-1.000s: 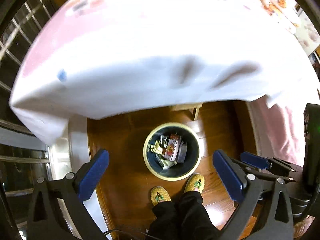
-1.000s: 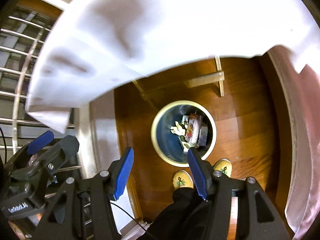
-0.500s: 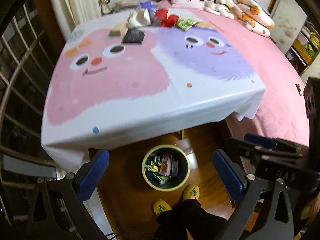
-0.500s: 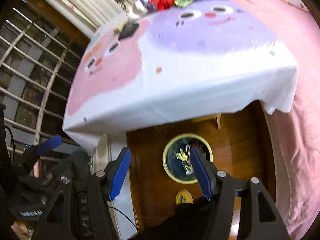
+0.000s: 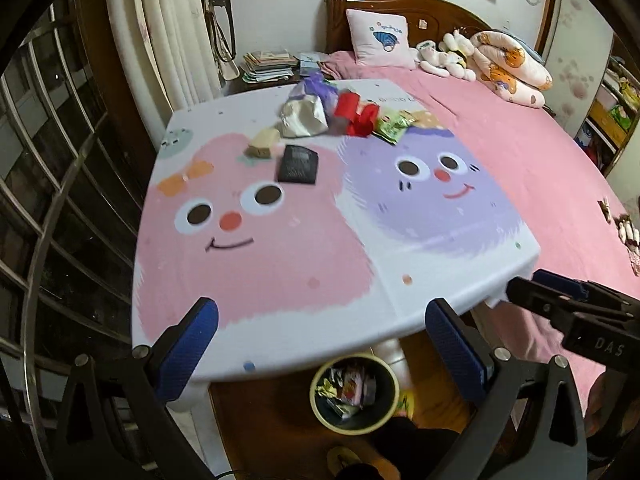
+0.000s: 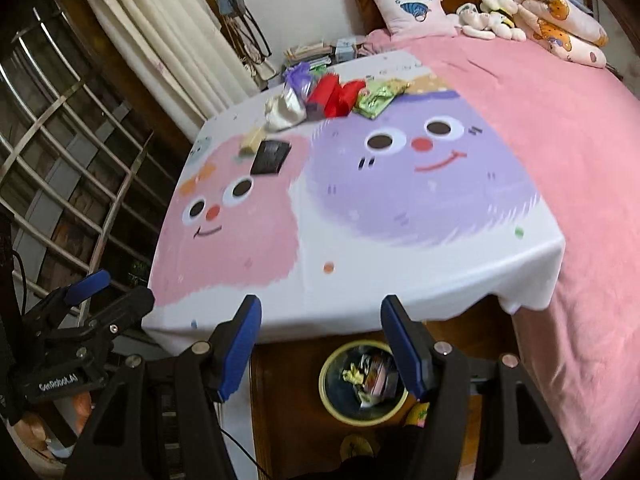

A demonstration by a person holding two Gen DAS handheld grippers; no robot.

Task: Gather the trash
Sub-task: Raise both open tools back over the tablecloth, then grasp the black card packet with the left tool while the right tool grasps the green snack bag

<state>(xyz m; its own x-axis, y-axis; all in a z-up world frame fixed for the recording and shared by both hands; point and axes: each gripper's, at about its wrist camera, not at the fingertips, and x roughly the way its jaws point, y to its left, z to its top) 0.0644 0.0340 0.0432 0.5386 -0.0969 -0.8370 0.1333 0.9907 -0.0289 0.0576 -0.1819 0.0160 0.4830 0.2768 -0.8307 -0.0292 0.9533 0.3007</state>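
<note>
A pile of trash lies at the far end of the cartoon tablecloth (image 5: pixel 280 260): a crumpled white bag (image 5: pixel 302 118), red wrappers (image 5: pixel 356 114), a green packet (image 5: pixel 394 126), a tan block (image 5: pixel 262 144) and a black packet (image 5: pixel 298 164). The right wrist view shows the same pile, with the red wrappers (image 6: pixel 336 94) and the black packet (image 6: pixel 272 156). A round bin (image 5: pixel 354 430) with wrappers inside stands on the floor under the near table edge. My left gripper (image 5: pixel 320 312) and right gripper (image 6: pixel 320 304) hang open over that near edge, far from the pile, nothing between their fingers.
A pink bed (image 5: pixel 540 168) with a pillow and plush toys runs along the table's right side. A barred window (image 5: pixel 48 200) and curtain (image 5: pixel 160 32) stand on the left. The person's dark trouser legs (image 5: pixel 420 444) and slippers are beside the bin (image 6: pixel 360 420).
Both grippers rose from below the tablecloth's hem to above the table and tilted up. The bin shrank toward the bottom of both views and the far trash pile came into sight.
</note>
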